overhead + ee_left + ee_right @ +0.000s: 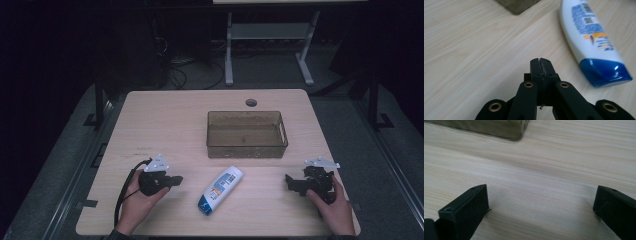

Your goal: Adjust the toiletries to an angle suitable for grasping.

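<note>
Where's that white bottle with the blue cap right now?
In the high view the bottle lies flat on the table, between the left tool and the right tool, just in front of the clear bin.

High view: fixed above person's side, looks forward and down, takes in whole counter (165, 115) from far. Left gripper view: rides low on left tongs (541, 65), very near wood, faces along jaws toward bottle (591, 37) and tray (517, 5) corner. Right gripper view: rides on right tongs (541, 206), close to counter, faces tray. All three share tray; high and left share bottle.
</note>
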`<state>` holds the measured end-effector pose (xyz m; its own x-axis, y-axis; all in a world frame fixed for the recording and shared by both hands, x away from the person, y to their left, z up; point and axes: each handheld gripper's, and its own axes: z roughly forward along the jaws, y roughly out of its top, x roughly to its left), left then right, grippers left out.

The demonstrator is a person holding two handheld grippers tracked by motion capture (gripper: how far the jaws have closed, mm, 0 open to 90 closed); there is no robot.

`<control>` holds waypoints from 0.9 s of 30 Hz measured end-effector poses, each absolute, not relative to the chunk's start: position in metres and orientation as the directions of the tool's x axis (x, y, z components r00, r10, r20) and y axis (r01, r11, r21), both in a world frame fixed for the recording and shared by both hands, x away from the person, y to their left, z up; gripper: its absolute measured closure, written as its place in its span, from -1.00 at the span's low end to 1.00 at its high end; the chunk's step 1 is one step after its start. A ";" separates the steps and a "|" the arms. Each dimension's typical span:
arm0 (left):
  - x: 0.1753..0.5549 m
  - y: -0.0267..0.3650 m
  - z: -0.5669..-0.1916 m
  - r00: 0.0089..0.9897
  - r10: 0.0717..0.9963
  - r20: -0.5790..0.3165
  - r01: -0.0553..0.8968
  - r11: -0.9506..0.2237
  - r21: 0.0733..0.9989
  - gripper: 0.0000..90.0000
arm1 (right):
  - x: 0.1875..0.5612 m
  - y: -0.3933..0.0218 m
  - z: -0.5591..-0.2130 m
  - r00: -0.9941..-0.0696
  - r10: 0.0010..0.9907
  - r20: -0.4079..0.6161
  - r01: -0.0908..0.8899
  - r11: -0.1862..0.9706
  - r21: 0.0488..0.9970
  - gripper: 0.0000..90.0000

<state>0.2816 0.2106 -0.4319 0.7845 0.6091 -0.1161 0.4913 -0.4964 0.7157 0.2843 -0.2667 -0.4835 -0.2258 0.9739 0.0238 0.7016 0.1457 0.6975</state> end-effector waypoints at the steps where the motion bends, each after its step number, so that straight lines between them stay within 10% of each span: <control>1: 0.281 0.204 -0.430 0.793 0.597 -0.121 0.484 -0.496 0.721 1.00 | 0.284 -0.267 -0.484 -0.226 0.974 0.023 0.701 0.146 0.698 -1.00; 27: 0.284 0.129 -0.424 0.891 0.438 -0.123 0.376 -0.556 0.741 1.00 | 0.284 -0.267 -0.484 -0.226 0.974 0.023 0.702 0.146 0.698 -1.00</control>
